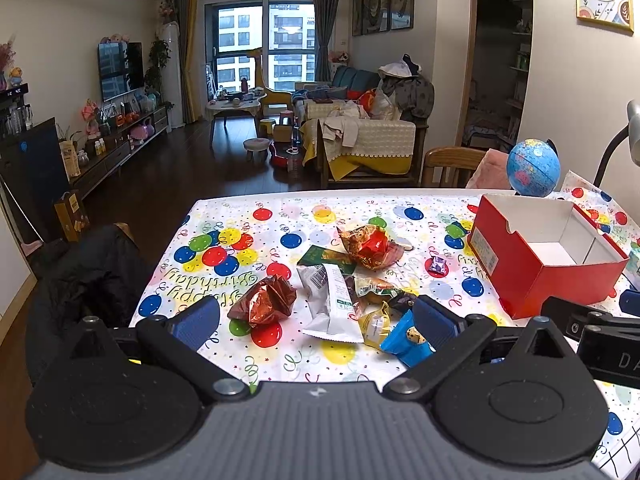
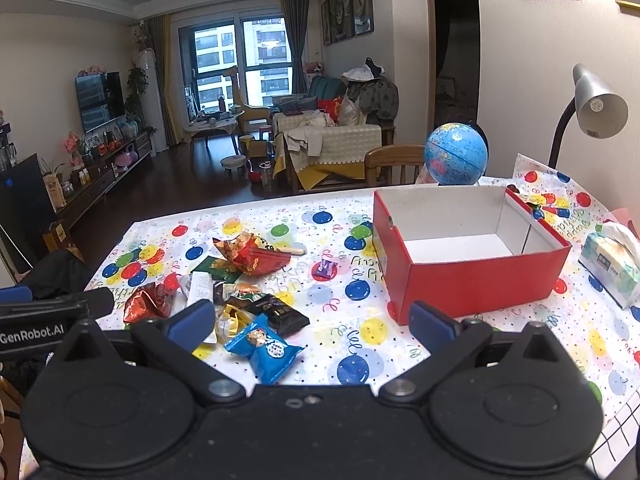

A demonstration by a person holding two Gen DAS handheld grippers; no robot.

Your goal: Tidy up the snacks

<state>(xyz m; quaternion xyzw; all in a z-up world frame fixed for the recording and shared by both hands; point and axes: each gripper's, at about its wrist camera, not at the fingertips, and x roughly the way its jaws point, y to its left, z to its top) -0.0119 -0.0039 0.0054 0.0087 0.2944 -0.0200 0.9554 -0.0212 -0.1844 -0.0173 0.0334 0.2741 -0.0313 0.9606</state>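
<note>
Several snack packets lie in a loose pile on the balloon-print tablecloth: a brown foil bag, a white packet, a red-orange bag, a yellow packet, a blue cookie packet and a small purple candy. An open, empty red box stands to their right. My left gripper is open and empty, just in front of the pile. My right gripper is open and empty, with the blue cookie packet between its fingers and the red box ahead right.
A blue globe and a wooden chair stand behind the box. A grey desk lamp and a tissue pack are at the right. A dark jacket hangs off the table's left side.
</note>
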